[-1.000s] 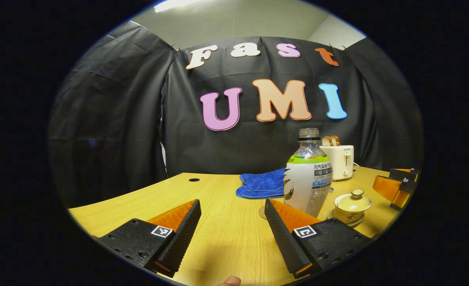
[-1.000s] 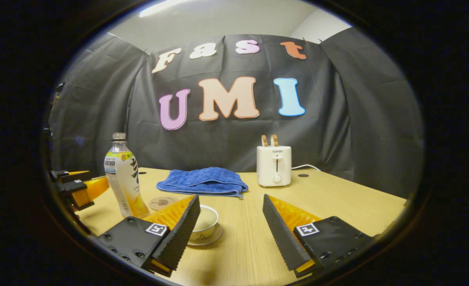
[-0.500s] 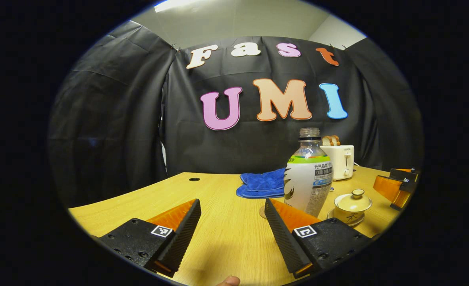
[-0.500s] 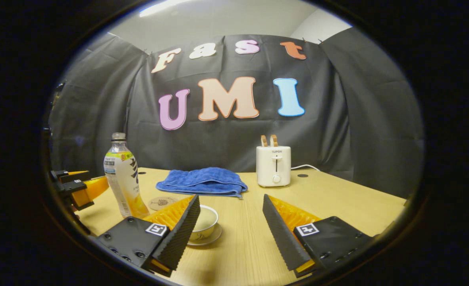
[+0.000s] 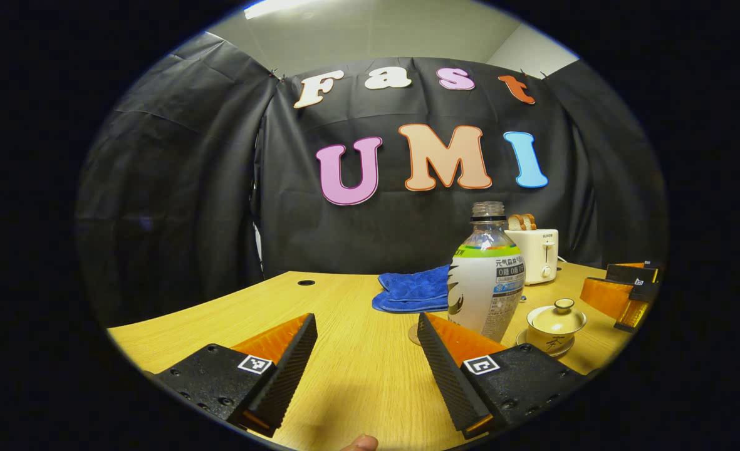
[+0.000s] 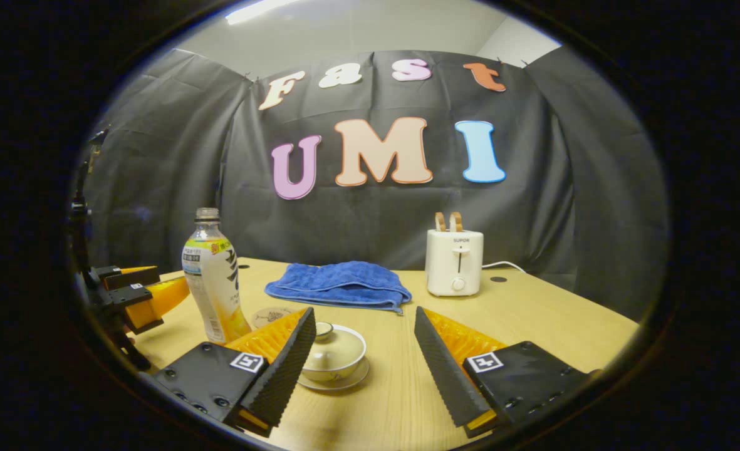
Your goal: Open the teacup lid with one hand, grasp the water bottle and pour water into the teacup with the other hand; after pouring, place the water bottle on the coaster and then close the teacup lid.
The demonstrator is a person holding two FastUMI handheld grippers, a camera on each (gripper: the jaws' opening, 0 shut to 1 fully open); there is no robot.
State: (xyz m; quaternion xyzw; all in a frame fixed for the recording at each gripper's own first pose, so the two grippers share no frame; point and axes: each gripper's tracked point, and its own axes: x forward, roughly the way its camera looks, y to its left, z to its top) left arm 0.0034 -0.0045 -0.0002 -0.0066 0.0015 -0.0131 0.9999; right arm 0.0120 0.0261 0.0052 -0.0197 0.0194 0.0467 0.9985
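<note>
The left gripper hangs wide open over the wooden table with nothing between its fingers. The water bottle stands straight up, cap off, just ahead of it and a bit to its right, right behind its right finger. So this claw is the nearer one to the bottle, and it would have to slide to its right to get the bottle between its fingers.

The right gripper is wide open too and holds nothing. The teacup sits on its saucer just ahead and a little to the left, partly behind the left finger, with its lid on – the small knob sticks up. This claw is nearer the lid, so I think lifting the lid is its job

The coaster lies flat just past the teacup, beside the bottle – a short way for the bottle to go later
</note>
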